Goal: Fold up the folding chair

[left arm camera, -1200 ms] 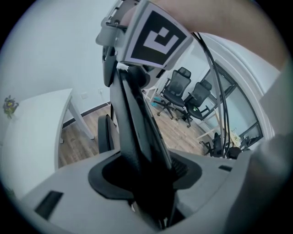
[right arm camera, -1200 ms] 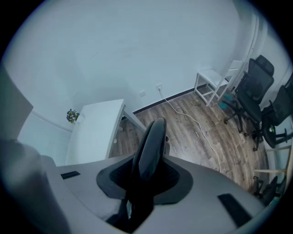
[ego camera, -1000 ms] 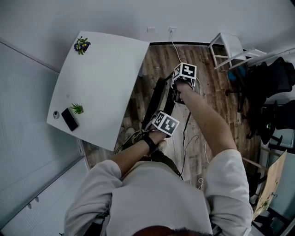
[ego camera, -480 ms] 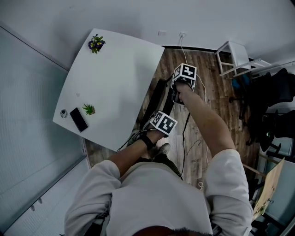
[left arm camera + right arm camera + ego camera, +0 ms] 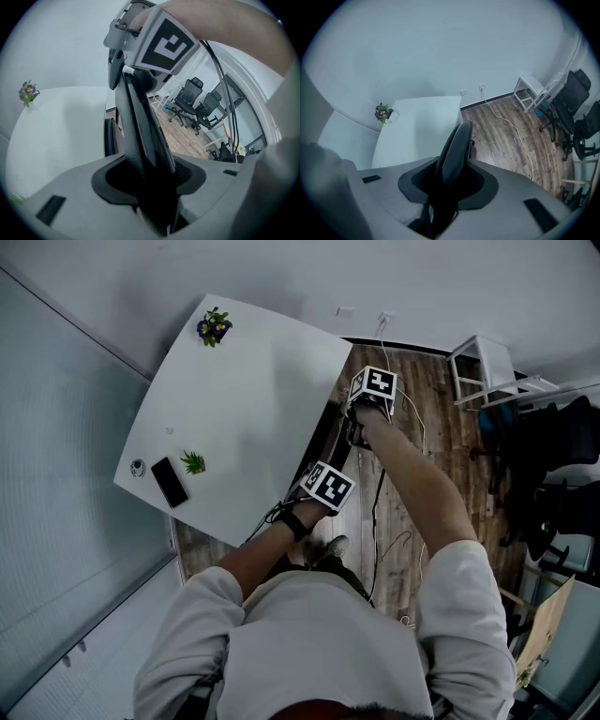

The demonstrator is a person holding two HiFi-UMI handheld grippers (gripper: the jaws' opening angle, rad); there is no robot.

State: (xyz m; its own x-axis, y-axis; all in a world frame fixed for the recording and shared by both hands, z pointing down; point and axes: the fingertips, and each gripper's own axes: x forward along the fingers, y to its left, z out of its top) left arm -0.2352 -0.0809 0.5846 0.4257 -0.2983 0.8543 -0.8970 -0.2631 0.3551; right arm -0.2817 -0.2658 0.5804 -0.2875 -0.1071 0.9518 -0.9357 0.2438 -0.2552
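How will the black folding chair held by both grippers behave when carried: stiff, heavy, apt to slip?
Probably stiff: the folding chair runs straight and flat through the jaws of the left gripper and the right gripper. Likely rather heavy, since both grippers are shut on it. Its smooth rounded edge may slip or pivot in the jaws.

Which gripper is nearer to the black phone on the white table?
Left. The left gripper, on the folded chair, is just off the table edge across from the phone; the right gripper grips it farther along that edge, further from the phone.
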